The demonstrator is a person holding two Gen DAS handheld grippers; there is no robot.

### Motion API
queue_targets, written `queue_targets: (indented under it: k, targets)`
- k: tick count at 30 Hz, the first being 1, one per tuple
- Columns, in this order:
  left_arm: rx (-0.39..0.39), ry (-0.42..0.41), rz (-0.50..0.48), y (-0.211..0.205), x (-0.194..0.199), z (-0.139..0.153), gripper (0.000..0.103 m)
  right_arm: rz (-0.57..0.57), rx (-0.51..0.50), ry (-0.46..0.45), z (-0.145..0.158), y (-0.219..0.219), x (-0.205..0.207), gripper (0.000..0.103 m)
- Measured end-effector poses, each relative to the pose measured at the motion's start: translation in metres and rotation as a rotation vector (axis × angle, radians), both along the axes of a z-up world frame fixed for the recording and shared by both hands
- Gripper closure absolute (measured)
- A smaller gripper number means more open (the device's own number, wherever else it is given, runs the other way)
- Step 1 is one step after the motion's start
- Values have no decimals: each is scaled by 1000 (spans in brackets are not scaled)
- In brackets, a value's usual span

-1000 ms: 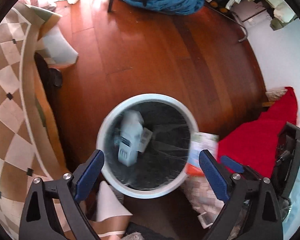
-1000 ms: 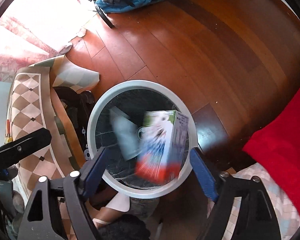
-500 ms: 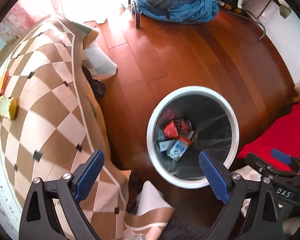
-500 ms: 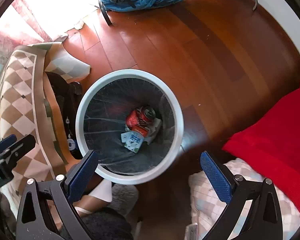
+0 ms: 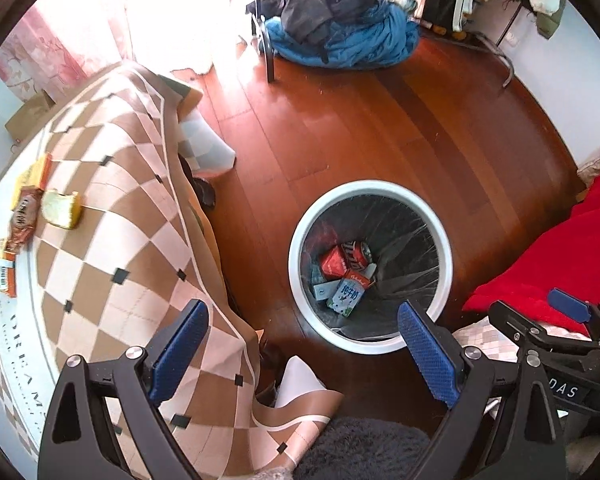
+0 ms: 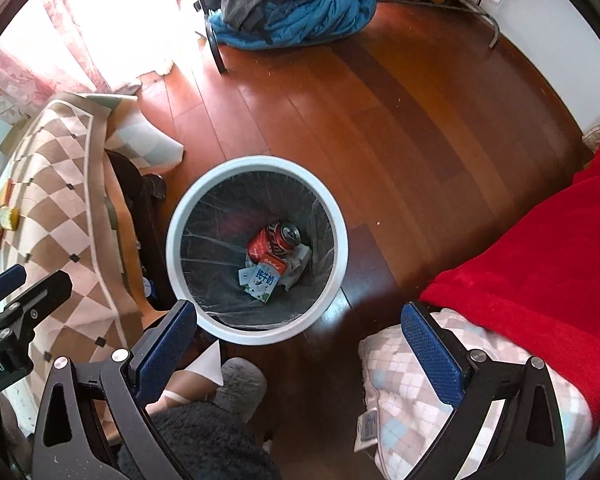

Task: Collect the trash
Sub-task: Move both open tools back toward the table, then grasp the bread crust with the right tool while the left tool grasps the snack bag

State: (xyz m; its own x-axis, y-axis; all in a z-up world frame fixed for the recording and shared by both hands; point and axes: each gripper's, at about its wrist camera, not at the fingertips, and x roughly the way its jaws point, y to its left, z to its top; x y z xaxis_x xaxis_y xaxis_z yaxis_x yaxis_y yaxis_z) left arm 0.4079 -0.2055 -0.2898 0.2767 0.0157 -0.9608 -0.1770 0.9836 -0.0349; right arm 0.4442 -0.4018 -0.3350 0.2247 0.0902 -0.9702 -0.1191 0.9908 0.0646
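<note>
- Trash bin (image 6: 342,248): white-rimmed, black liner, standing on the wooden floor (image 6: 380,120) just beside the draped counter (image 5: 112,248). Already holds a red can (image 6: 274,238), a milk carton (image 6: 262,280) and paper scraps at the bottom.
- Remaining trash: a yellow wrapper (image 5: 60,208), a brown snack packet (image 5: 22,220) and further packets at the counter's far left edge, well apart from the bin.
- Left gripper (image 5: 300,356): fingers spread wide, nothing between them; hovers over the counter's hanging cloth edge. Judged step: go back for the next piece.
- Right gripper (image 6: 312,348): fingers likewise spread and empty, above the bin's near rim.
- Handling advice: you should take the nearest wrapper first, coming down with one finger on each side of its flat body; thin packets slide on cloth, so pinch low and close fully before lifting.
- Hazard: the checked cloth (image 6: 60,208) hangs loose; keep your fingers from snagging it, and carry each piece over the bin's centre before letting go.
</note>
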Motion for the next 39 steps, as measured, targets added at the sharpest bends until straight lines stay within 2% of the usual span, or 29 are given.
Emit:
queue_targets:
  k: [9,16,21,24,27,30,32,35,37,39]
  targets:
    - [1,-109,8,6,-30,59,6,-6,34,-96,67,4,-30,0]
    - [10,-181,49,30,-56,106,6,-43,126,-183,128,20,-50,0]
    - [9,-224,124,76,-72,129,6,-10,217,-218,161,59,-54,0]
    - [21,-241,211,121,-84,137,6,62,251,-215,170,111,-52,0]
    - [35,-228,319,176,-96,131,6,134,261,-191,165,165,-49,0]
    - [50,-201,445,237,-112,116,6,204,263,-160,146,227,-39,0]
    - [66,-177,533,279,-124,99,6,251,284,-114,126,272,-30,0]
    - [101,-124,619,324,-138,70,6,279,275,-45,91,328,-12,0]
    - [98,-98,664,351,-144,50,6,285,257,-12,66,358,0,1]
    - [68,-84,699,376,-150,30,7,276,238,18,46,375,11,11]
